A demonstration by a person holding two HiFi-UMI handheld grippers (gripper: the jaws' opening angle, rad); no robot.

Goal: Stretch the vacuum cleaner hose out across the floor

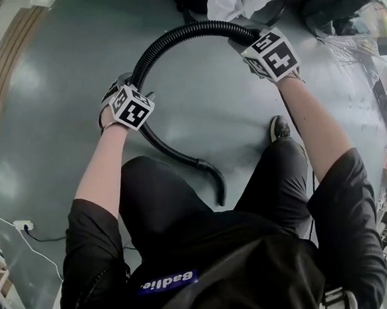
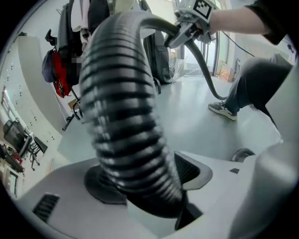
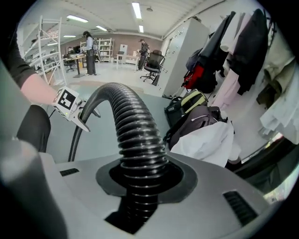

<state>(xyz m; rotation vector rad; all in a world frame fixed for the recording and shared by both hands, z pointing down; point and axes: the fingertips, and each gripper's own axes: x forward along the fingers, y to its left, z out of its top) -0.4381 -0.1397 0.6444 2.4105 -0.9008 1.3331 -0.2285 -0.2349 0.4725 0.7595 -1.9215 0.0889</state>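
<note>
Well, the grey floor (image 1: pixel 58 128) is big, but the black vacuum hose (image 1: pixel 171 33) does not lie flat on it yet. It bends in a loop from the pile of bags (image 3: pixel 194 119) round to its end by the person's shoe (image 1: pixel 279 128). The right gripper (image 1: pixel 243 41) pinches the hose tight. The left gripper (image 1: pixel 127 86) has its jaws wide apart with the hose loose between them, so the hose might slip out and flop down. It could also catch on the bags. I count one hose, two grippers, one shoe.
</note>
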